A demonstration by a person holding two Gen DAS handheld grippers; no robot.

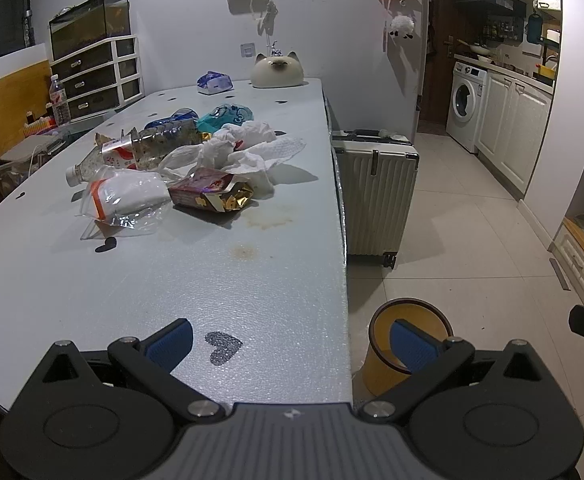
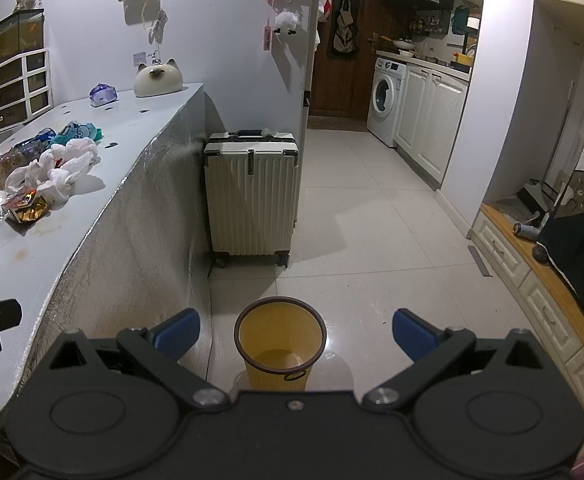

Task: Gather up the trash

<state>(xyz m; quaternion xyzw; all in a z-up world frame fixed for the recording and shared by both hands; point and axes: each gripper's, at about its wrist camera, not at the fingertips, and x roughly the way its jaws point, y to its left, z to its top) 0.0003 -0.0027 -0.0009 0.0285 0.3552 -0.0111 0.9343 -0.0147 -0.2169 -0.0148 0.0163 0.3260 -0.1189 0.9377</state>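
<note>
Both tools stood wide and empty, which fits a job not yet begun: nothing lay between the blue pads of the left gripper [image 1: 291, 346], which hung over the near end of the table [image 1: 252, 300] by its right edge, nor between those of the right gripper [image 2: 296, 334], which was off the table altogether and angled down at the floor. Directly beyond the right gripper stood the yellow waste bin [image 2: 280, 340], upright and apparently empty, on the tiles just beside the table's near right corner, probably so that litter could be dropped in from the edge. The trash itself lay well apart from both tools, heaped around the middle of the table: nearest, a clear zip bag [image 1: 126, 196] and a gold-lined snack wrapper [image 1: 212, 194], then crumpled white tissues [image 1: 248, 148] and a crushed plastic bottle [image 1: 140, 152] on its side, with a teal packet [image 1: 226, 116] behind. A cat-shaped ceramic [image 1: 277, 70] sat at the far end.
</note>
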